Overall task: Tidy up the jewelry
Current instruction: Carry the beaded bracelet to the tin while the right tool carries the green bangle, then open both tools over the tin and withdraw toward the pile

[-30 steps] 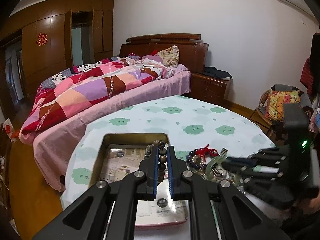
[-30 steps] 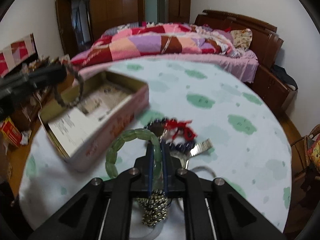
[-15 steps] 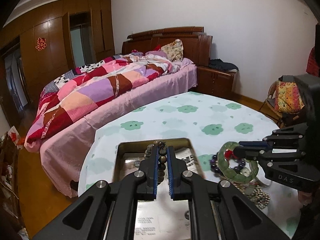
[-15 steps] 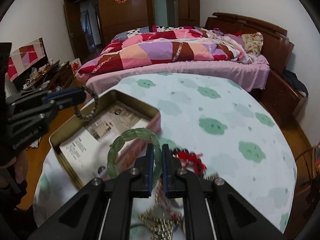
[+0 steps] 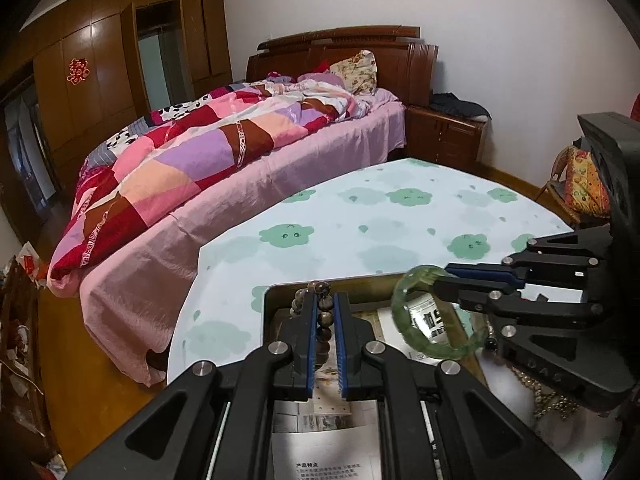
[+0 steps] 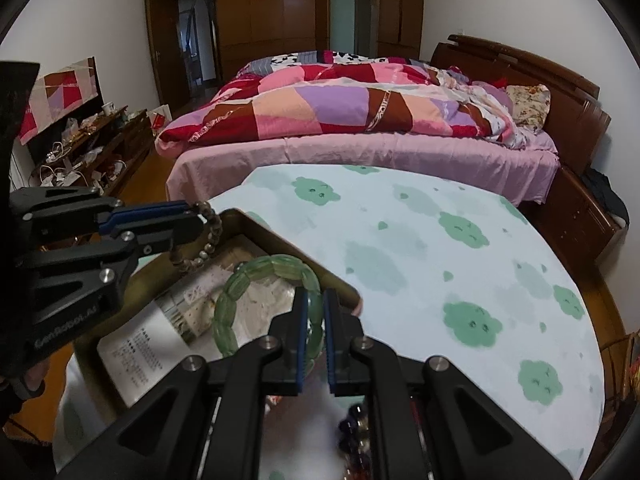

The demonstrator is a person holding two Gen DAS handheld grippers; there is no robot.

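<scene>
My left gripper point(image 5: 324, 300) is shut on a brown bead bracelet point(image 5: 323, 326) and holds it above the open metal tin point(image 5: 276, 300). It also shows in the right wrist view point(image 6: 192, 220), with the brown bracelet point(image 6: 204, 246) hanging from it. My right gripper point(image 6: 312, 300) is shut on a green jade bracelet point(image 6: 240, 300) and holds it over the tin point(image 6: 256, 226). In the left wrist view the right gripper point(image 5: 448, 276) carries the green bracelet point(image 5: 436, 344) over the tin's right side. Printed paper point(image 6: 160, 336) lines the tin.
Loose jewelry lies on the round table with the green-cloud cloth point(image 5: 360, 208): a gold chain point(image 5: 552, 400) and dark beads point(image 6: 356, 436) near the tin. A bed with a patchwork quilt point(image 5: 224, 148) stands behind the table. A chair point(image 5: 580, 184) is at the right.
My right gripper has lifted the green bracelet from the jewelry pile and carried it left over the tin. My left gripper still holds the brown bracelet over the tin.
</scene>
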